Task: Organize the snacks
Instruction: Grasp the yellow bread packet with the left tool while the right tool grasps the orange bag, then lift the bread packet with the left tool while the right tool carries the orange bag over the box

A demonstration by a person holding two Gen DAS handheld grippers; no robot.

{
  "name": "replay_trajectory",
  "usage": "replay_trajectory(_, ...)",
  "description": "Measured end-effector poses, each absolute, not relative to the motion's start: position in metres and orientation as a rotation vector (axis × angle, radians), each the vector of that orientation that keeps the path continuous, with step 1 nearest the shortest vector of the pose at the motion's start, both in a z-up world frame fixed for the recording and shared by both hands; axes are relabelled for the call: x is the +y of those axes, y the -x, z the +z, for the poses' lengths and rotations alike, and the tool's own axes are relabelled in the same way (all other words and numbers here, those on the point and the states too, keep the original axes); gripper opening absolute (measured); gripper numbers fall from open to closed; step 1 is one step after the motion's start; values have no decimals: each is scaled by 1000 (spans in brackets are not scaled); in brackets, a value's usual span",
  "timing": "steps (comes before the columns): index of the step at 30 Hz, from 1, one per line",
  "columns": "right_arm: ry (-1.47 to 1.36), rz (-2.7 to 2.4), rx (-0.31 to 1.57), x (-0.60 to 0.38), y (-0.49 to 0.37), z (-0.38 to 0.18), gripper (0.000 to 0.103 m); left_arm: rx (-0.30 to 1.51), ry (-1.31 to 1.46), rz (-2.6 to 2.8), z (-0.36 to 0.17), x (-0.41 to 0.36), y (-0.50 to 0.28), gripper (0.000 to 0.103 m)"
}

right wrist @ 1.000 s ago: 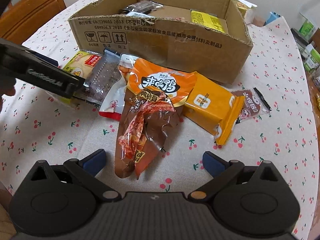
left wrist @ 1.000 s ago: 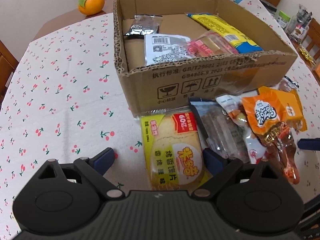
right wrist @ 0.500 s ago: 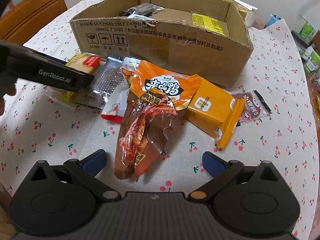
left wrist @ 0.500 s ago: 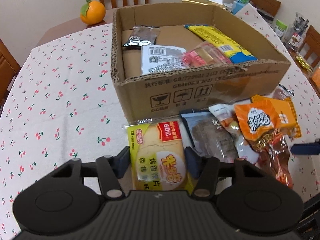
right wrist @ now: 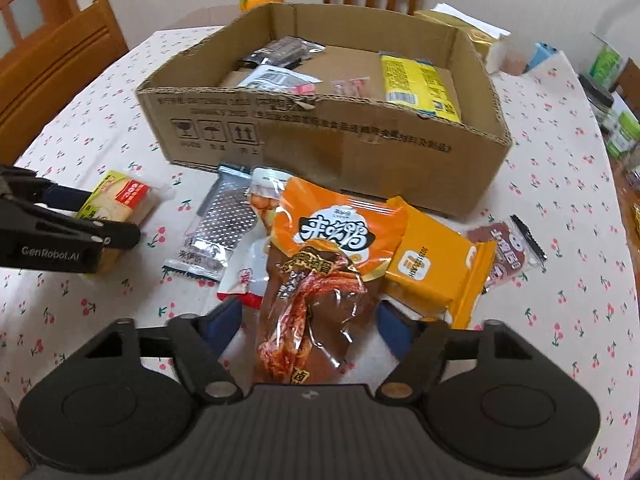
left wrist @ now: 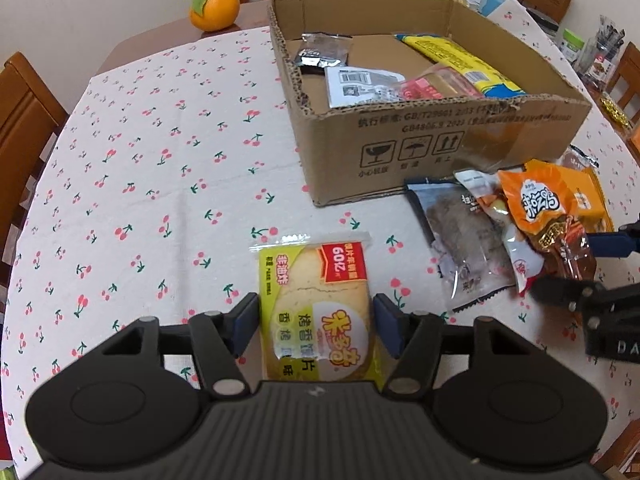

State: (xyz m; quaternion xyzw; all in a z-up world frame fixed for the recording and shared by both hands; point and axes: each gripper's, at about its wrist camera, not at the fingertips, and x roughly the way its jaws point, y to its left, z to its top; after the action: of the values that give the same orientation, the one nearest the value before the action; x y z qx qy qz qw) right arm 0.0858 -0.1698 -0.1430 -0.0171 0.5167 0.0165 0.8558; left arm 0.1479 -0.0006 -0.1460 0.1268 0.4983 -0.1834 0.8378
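Note:
My left gripper [left wrist: 316, 326] is shut on a yellow-green bread snack packet [left wrist: 316, 300] and holds it above the cherry-print cloth, left of the snack pile; it also shows in the right wrist view [right wrist: 116, 204]. My right gripper [right wrist: 310, 326] is closed around the lower end of a brown-and-orange duck snack bag [right wrist: 320, 280] lying on the pile. An open cardboard box [left wrist: 472, 136] behind holds several packets. A clear dark packet [left wrist: 464, 240], a white packet [right wrist: 256, 248], an orange packet [right wrist: 436, 268] and a small brown packet [right wrist: 508, 252] lie before the box.
An orange fruit [left wrist: 214, 8] sits at the far table edge. Wooden chairs [left wrist: 24, 120] stand around the table. Jars and bottles [right wrist: 616, 120] crowd the right side. Yellow and blue boxes [right wrist: 500, 48] sit behind the cardboard box.
My left gripper closed on the bread packet and drew it back left, away from the box and pile. My right gripper moved forward and closed around the duck snack bag.

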Motion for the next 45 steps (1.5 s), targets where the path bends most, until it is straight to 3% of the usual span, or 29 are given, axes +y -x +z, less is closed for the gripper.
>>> replay_trajectory(8, 50, 30, 1117, -174, -63, -137, 54, 1036, -295, -400, -147, -3, -143, 69)
replay_trajectory(19, 12, 27, 1098, -178, -63, -139, 60, 1022, -275, -357, -149, -9, -146, 69)
replay_trajectory(26, 16, 48, 1097, -180, -67, -141, 60, 1023, -261, -341, -148, -10, -145, 68)
replay_trajectory(30, 12, 53, 1099, -181, -68, -140, 56, 1023, -266, -339, -147, -11, -146, 55)
replay_trajectory(45, -9, 87, 1081, -191, -60, -114, 54, 1005, -304, -413, -124, -8, -130, 54)
